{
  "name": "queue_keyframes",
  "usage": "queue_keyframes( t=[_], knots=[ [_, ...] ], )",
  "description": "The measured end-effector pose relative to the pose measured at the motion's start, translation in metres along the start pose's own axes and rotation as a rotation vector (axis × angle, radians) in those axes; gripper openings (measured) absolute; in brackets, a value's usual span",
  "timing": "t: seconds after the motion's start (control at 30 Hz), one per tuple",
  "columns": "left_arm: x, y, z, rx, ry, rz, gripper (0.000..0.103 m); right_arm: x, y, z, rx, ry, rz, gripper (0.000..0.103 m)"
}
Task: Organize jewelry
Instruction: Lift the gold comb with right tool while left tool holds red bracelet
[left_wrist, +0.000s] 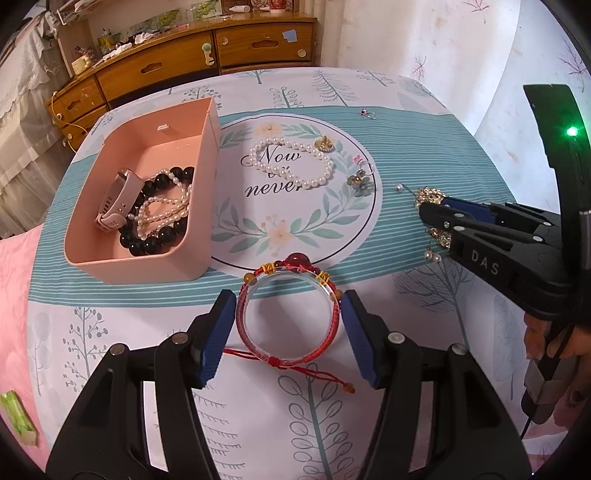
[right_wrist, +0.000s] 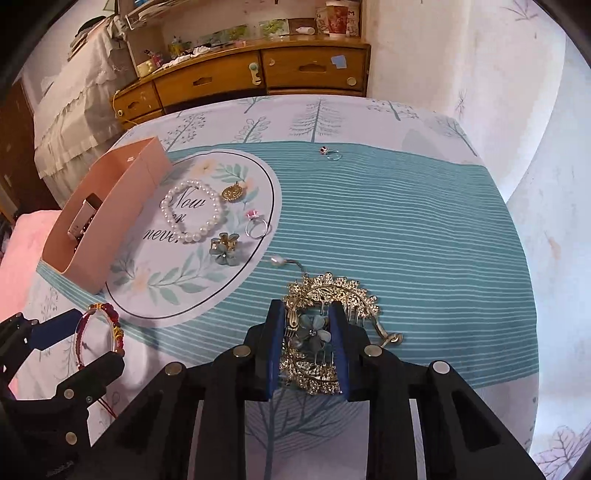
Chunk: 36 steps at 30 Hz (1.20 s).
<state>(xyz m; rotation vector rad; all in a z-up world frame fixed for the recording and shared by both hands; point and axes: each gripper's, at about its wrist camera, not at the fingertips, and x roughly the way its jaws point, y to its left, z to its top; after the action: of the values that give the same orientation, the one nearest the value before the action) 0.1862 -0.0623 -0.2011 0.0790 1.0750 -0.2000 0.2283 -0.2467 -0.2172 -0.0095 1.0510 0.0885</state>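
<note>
Low in the middle of the left wrist view, the left gripper (left_wrist: 288, 332) is standing wide apart, its blue pads (left_wrist: 218, 339) flanking the red cord bracelet (left_wrist: 288, 317), which is lying flat on the tablecloth (left_wrist: 406, 332); whether the pads are touching it I cannot tell. Nothing is being gripped there.

At the bottom centre of the right wrist view, the right gripper (right_wrist: 308, 350) is sitting narrowed around the gold hair comb (right_wrist: 332, 295), its pads (right_wrist: 277, 350) lying against the ornament's sides; a firm squeeze cannot be confirmed. A blue-grey flower on the comb is showing between the pads.

Moving outward, up and left of centre in the left view, the pink box (left_wrist: 147, 199) is holding a watch (left_wrist: 114, 203), black beads (left_wrist: 162, 229) and a small pearl strand (left_wrist: 166, 206). Just right of it, a pearl bracelet (left_wrist: 295, 162) is lying on the printed circle, with a gold pendant (left_wrist: 324, 143) beside it, and a flower clip (left_wrist: 360, 181) and a pink-stoned ring (left_wrist: 364, 164) near the circle's right edge. Toward the top centre, another ring (right_wrist: 332, 154) is resting alone on the teal stripes. A wooden dresser (left_wrist: 221, 55) is filling the upper left.
</note>
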Motion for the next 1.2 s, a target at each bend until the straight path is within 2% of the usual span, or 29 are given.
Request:
queue_keyframes(
  t=[0.23,0.4,0.47,0.53,0.67,0.73,0.77,0.8,0.9,1.03,1.2],
  knots=[
    [-0.002,0.002,-0.001,0.002,-0.002,0.0,0.056,-0.006,-0.001,-0.002,0.006,-0.02,0.004,0.024],
    [-0.004,0.002,-0.003,0.013,-0.005,0.002,0.056,-0.008,0.007,-0.004,-0.053,-0.011,-0.001,0.027],
    [-0.005,0.001,-0.004,0.016,-0.007,0.004,0.056,-0.011,0.012,-0.005,-0.09,-0.02,-0.001,0.049],
    [-0.006,0.001,-0.004,0.017,-0.009,0.007,0.056,-0.018,0.019,-0.006,-0.129,-0.055,-0.023,0.059],
    [-0.007,0.001,-0.005,0.019,-0.01,0.008,0.056,-0.03,0.032,-0.006,-0.186,-0.083,-0.01,0.058],
    [-0.007,0.0,-0.005,0.019,-0.012,0.009,0.056,-0.031,0.036,-0.007,-0.185,-0.06,0.005,0.044],
    [-0.008,0.0,-0.005,0.02,-0.014,0.01,0.056,-0.029,0.038,-0.007,-0.18,-0.043,0.001,0.032],
    [-0.008,0.0,-0.005,0.021,-0.015,0.011,0.056,-0.025,0.038,-0.007,-0.169,-0.014,-0.001,0.026],
    [-0.01,-0.001,-0.006,0.022,-0.018,0.015,0.056,-0.018,0.032,-0.008,-0.121,0.028,-0.002,0.024],
    [-0.01,-0.001,-0.008,0.02,-0.019,0.02,0.056,-0.015,0.021,-0.01,-0.083,0.029,-0.025,0.025],
    [-0.01,-0.003,-0.009,0.019,-0.014,0.022,0.056,-0.01,0.026,-0.006,-0.135,0.037,0.007,0.025]
  ],
)
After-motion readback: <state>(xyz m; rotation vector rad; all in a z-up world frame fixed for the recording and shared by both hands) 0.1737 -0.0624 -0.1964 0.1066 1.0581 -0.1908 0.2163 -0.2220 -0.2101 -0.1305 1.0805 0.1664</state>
